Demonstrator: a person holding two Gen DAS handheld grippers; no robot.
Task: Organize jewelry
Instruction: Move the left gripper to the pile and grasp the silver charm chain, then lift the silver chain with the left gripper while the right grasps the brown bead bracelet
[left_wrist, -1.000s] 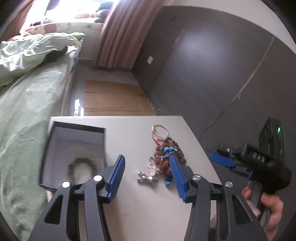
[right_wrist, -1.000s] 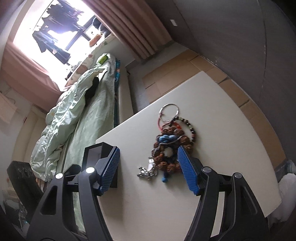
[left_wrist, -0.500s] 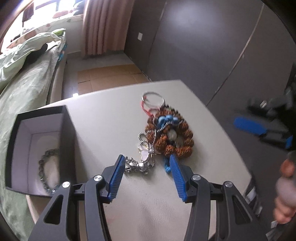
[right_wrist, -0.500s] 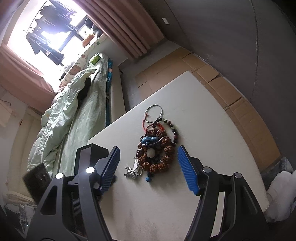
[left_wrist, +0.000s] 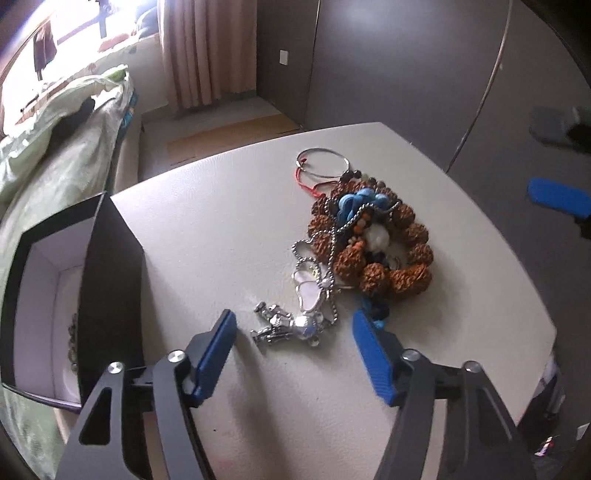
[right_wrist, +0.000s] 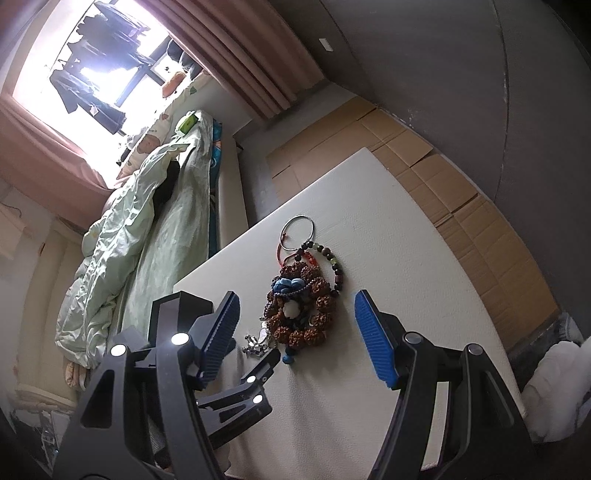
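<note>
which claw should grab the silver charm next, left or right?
Left. The left claw is open and low, straddling the silver charm on the table. The right claw is open too, but sits higher and farther back.

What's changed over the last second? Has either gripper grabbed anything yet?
The left gripper has moved forward and down; its open fingers now flank the silver charm, not gripping it. The right gripper stays open, holding back. The jewelry pile and box haven't moved.

Rust-brown knobbly bead bracelet (left_wrist: 384, 254), bright blue cord (left_wrist: 360, 201), silver charm (left_wrist: 286, 326), black box (left_wrist: 107, 266) lined white, off-white table (left_wrist: 229, 229), pale green quilt (right_wrist: 122, 251).
</note>
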